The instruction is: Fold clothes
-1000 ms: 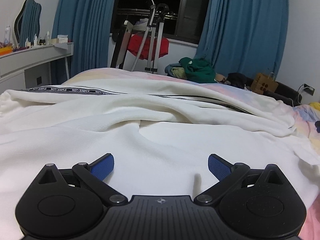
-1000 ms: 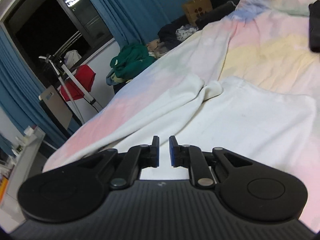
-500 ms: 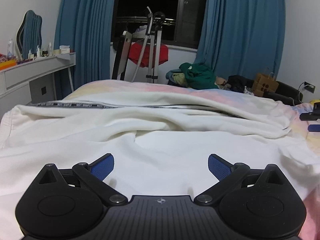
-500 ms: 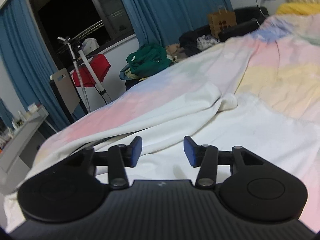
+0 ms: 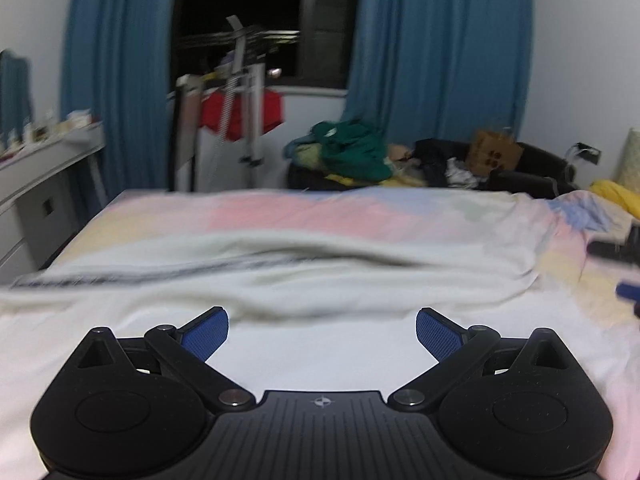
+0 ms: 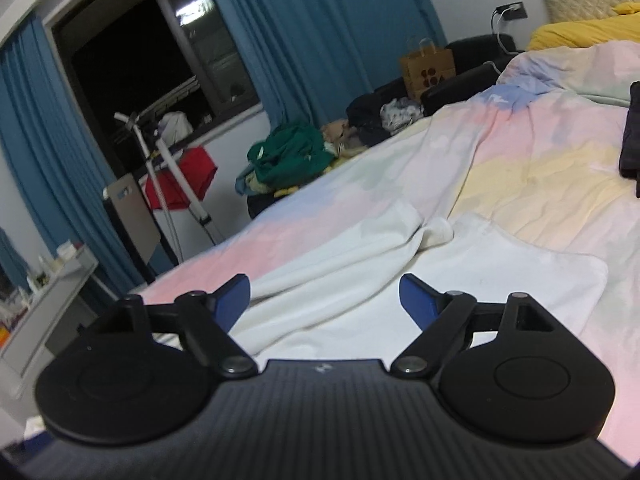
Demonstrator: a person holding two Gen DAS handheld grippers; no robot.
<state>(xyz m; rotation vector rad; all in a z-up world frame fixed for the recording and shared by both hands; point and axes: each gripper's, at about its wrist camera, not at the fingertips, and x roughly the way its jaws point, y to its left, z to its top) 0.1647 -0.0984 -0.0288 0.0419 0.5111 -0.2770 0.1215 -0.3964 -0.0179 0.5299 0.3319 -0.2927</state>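
hovering low over the bed, the left gripper has its blue pads spread wide apart with nothing between them. just beyond and under it lies the white garment, spread across the near half of the pastel bedspread. one long fold runs left to right across the garment, with a dark printed stripe showing along it on the left — the picture is blurred here, so the lettering cannot be read. at the far right edge a dark shape with a bit of blue looks like the other gripper, though it is too smeared to be sure. far behind, past the foot of the bed, sit a green clothes pile and a drying rack by the window.

seen from the right wrist, the right gripper also stands open, fingers well apart and empty, above the garment's near right part. a rolled sleeve or edge bunches toward the far side, and a flat white panel lies to the right on the bedspread.

judging by this, the folding seems partly under way — one lengthwise fold is in, both claws hold nothing, and the bunched far edge and further folds are left to do
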